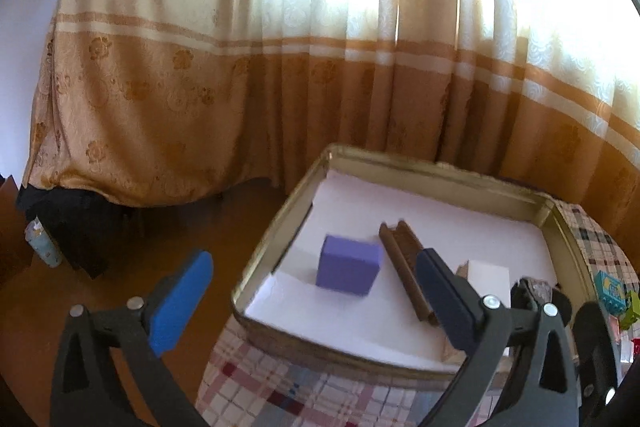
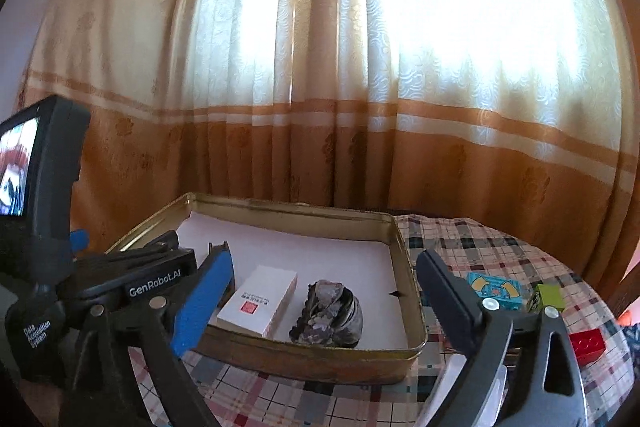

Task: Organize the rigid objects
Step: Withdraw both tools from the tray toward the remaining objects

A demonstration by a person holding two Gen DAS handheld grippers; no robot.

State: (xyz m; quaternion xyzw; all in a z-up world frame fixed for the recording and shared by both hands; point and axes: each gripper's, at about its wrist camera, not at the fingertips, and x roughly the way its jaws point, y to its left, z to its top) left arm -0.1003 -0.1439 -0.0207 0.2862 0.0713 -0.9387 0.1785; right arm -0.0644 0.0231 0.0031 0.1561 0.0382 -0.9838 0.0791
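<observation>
left claw [image 1: 312, 295]: jaws apart, nothing held
right claw [image 2: 324, 291]: jaws apart, nothing held
tin: gold rectangular metal tin [image 2: 304, 357], directly ahead
next: red plastic brick [image 2: 586, 345], right of right claw, nearer it

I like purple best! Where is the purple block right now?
In the left wrist view, the purple block sits inside the metal tin, near its left wall, just left of the brown grooved bar.
</observation>
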